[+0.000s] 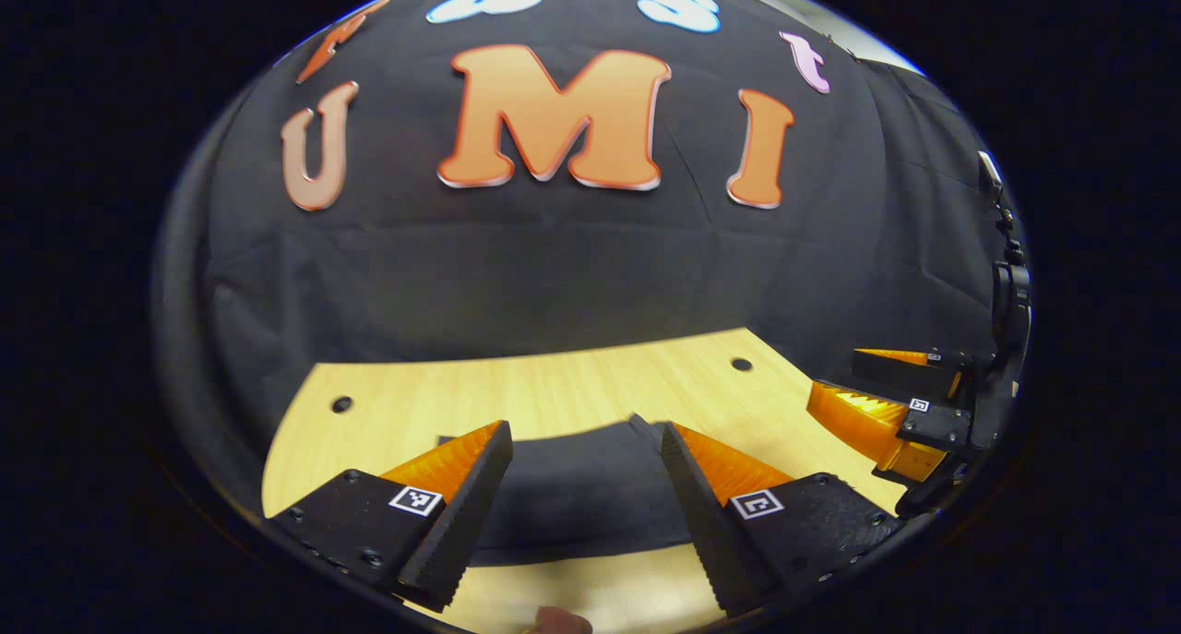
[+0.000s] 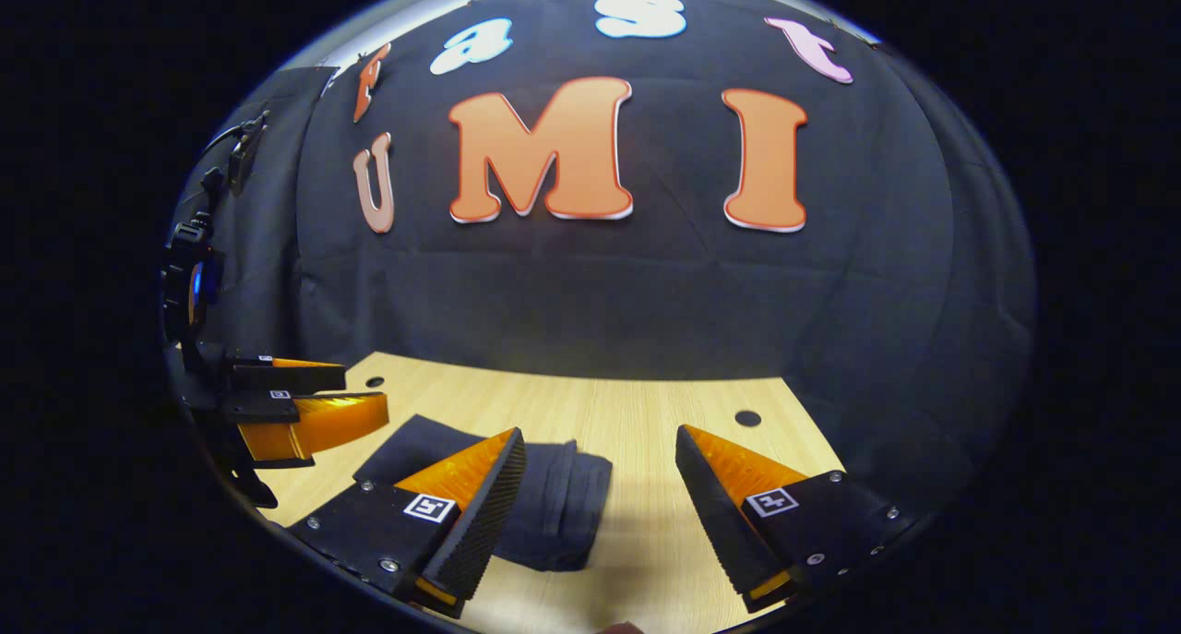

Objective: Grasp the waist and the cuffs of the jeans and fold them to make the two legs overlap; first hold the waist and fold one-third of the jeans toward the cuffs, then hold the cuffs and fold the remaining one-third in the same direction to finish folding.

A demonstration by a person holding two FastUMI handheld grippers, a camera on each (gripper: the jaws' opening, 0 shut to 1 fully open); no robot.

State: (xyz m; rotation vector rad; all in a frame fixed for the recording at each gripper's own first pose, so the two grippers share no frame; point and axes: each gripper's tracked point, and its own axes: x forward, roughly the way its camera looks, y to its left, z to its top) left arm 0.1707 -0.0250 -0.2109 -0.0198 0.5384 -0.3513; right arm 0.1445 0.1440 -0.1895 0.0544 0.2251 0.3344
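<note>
The jeans (image 2: 544,500) lay on the pale wood-grain counter (image 2: 646,412) as a dark, compact folded bundle, its soft layers rounded at the right-hand edge where the folds stacked; in the left gripper view the same jeans (image 1: 572,496) showed as a flat, matte dark slab with a gently curved far edge. The left gripper (image 1: 581,514) hung just above the cloth with its two wedge-shaped, saw-ridged fingers spread wide apart, pinching nothing; the right gripper (image 2: 600,514) was likewise spread, its left finger (image 2: 480,514) over the bundle's near side and its right finger over bare wood. Small round holes (image 2: 747,419) dotted the counter's far edge; a wrinkled black cloth wall (image 2: 646,293) rose behind it.
</note>
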